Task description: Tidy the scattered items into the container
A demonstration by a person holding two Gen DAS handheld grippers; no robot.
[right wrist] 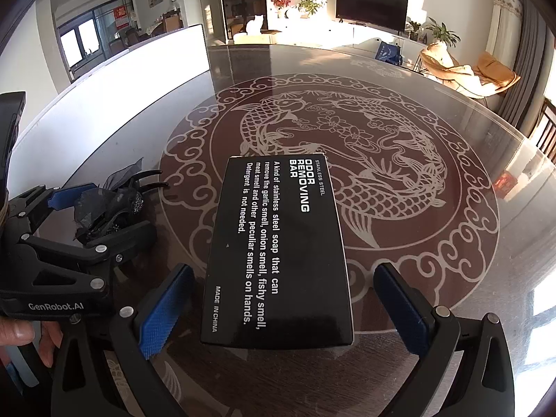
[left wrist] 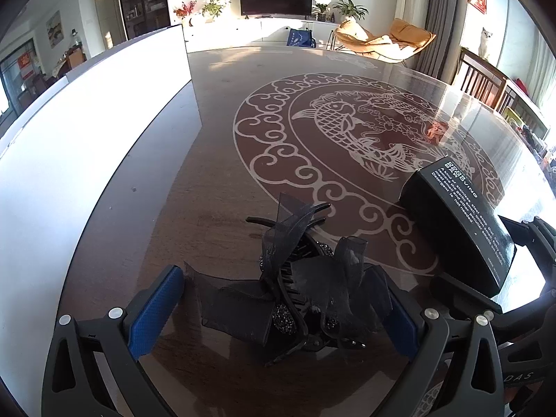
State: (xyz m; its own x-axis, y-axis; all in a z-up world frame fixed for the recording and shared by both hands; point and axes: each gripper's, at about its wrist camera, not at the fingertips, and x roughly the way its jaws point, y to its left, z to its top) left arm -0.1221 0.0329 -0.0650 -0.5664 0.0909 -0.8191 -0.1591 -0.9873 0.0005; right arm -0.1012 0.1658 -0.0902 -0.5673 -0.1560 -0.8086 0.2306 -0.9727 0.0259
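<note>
Both wide open: left hand-held gripper (left wrist: 278, 312) straddles the hair clip (left wrist: 295, 278), right hand-held gripper (right wrist: 283, 312) the black box (right wrist: 278, 253); the clip's floppy ribbon may slip out on closing.

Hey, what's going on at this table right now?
A person is tidying with a handheld gripper in each hand. The left gripper is open around a black bow hair clip lying on the round table. The right gripper is open around a black odor removing bar box. Neither looks gripped yet. A white container stands to the left.
</note>
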